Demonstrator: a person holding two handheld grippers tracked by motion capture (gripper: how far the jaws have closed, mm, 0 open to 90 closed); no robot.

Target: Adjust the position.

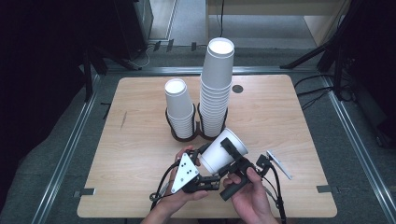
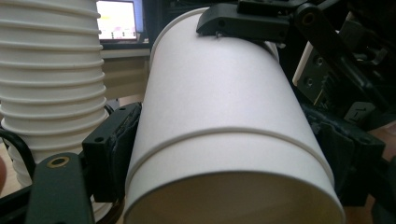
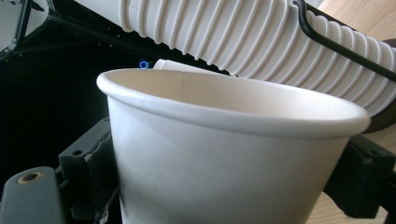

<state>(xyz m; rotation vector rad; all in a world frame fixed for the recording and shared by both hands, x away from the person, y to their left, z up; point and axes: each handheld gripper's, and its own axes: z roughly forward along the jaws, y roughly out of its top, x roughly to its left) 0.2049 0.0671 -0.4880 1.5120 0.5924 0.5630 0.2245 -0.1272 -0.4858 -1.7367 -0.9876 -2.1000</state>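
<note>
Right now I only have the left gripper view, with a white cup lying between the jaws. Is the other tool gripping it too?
Observer: Yes. The right tool has its jaws on either side of the cup just under the rim, pads against the wall.
Operator: Anything inside the cup?
Observer: The part of the inside that the right gripper view shows is bare.
Operator: I see one stack of cups. Are there more?
Observer: Two, side by side in a black holder. In the high view, the shorter stack stands left of the taller stack.
</note>
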